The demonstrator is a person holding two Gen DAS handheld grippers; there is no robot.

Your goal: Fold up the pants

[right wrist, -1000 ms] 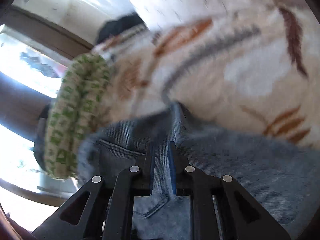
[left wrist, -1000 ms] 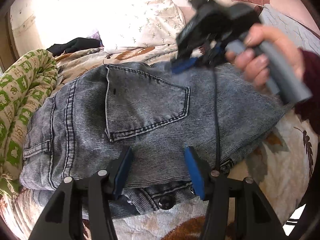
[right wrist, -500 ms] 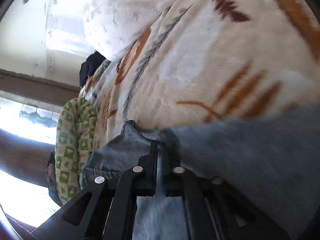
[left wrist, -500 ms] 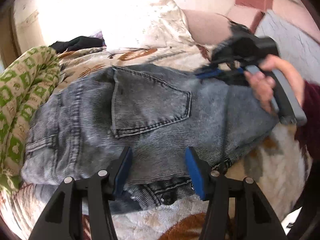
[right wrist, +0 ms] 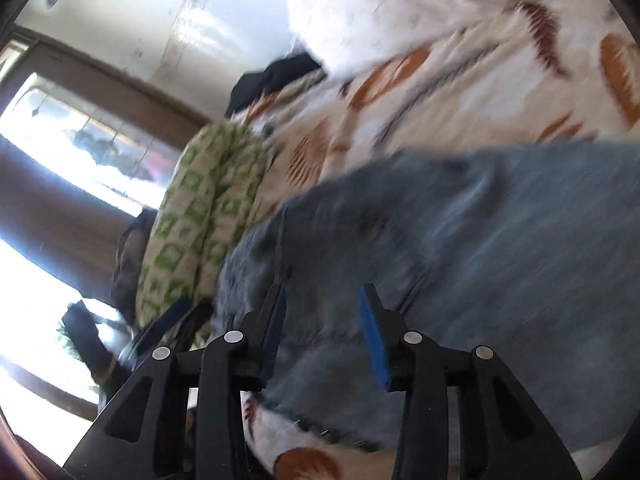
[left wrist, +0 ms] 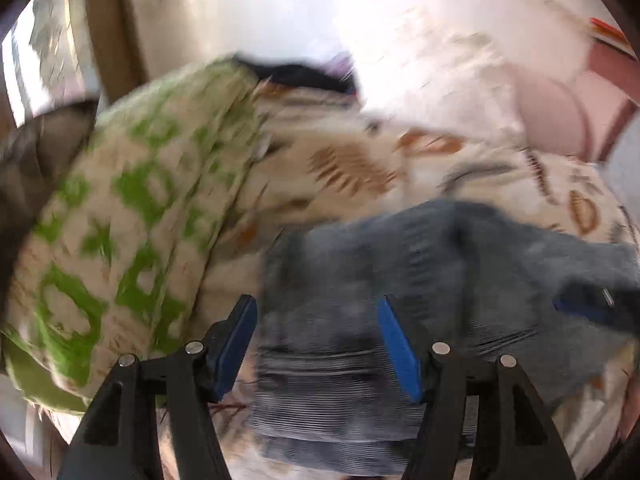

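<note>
Though blurred, grey-blue faded denim pants (right wrist: 460, 240) in folded layers; both tongs just spreading, gripping nothing.

right gripper (right wrist: 322, 328): denim fold released, jaws just opened, nothing pressed between the pads | left gripper (left wrist: 316, 344): jaws just opened wider, drawn back over the jeans (left wrist: 420, 300) toward the green-patterned blanket (left wrist: 132, 240) | jeans: pocket lost from view in the blurred left wrist picture
</note>
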